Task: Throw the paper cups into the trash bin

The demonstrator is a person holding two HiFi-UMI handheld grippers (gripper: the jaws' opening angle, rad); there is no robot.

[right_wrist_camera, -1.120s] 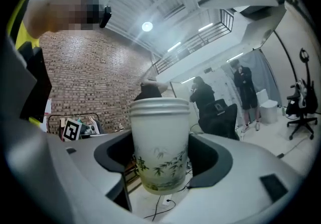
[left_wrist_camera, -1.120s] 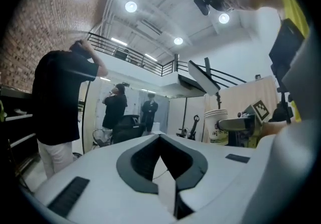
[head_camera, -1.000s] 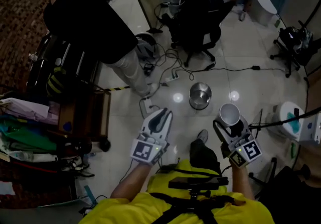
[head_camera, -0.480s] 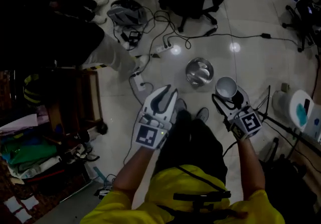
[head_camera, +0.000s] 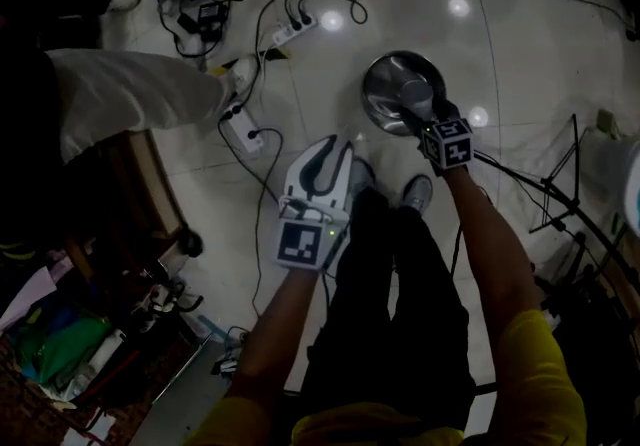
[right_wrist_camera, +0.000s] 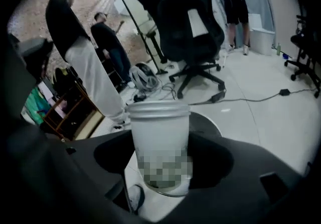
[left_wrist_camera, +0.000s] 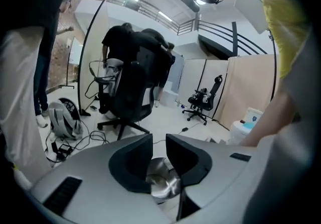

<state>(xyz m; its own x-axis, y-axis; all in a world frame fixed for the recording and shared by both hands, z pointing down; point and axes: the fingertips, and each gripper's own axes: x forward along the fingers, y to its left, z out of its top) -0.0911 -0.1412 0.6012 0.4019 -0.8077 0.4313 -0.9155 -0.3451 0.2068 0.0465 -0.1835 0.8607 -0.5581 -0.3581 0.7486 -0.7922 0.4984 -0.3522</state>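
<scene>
A white paper cup (right_wrist_camera: 158, 137) stands upright between the dark jaws of my right gripper (right_wrist_camera: 160, 168), which is shut on its lower half. In the head view my right gripper (head_camera: 424, 117) holds the cup (head_camera: 416, 96) over the open round steel trash bin (head_camera: 385, 84) on the floor. The bin's rim (right_wrist_camera: 206, 120) shows just behind the cup. My left gripper (head_camera: 334, 148) hangs to the bin's lower left, above my shoes. Its jaws (left_wrist_camera: 159, 140) stand a little apart with nothing between them, and the bin (left_wrist_camera: 163, 182) shows through the gap.
Power strips and tangled cables (head_camera: 290, 29) lie on the tiled floor beyond the bin. A person in pale trousers (head_camera: 130, 94) stands at the left beside a wooden cart (head_camera: 135, 199). A black office chair (right_wrist_camera: 185, 27) is behind the bin. Thin stand legs (head_camera: 560, 194) cross at the right.
My right gripper has carried the cup forward from beside the bin to over its opening. The head view has tilted further down. My left gripper has stayed near my shoes.
</scene>
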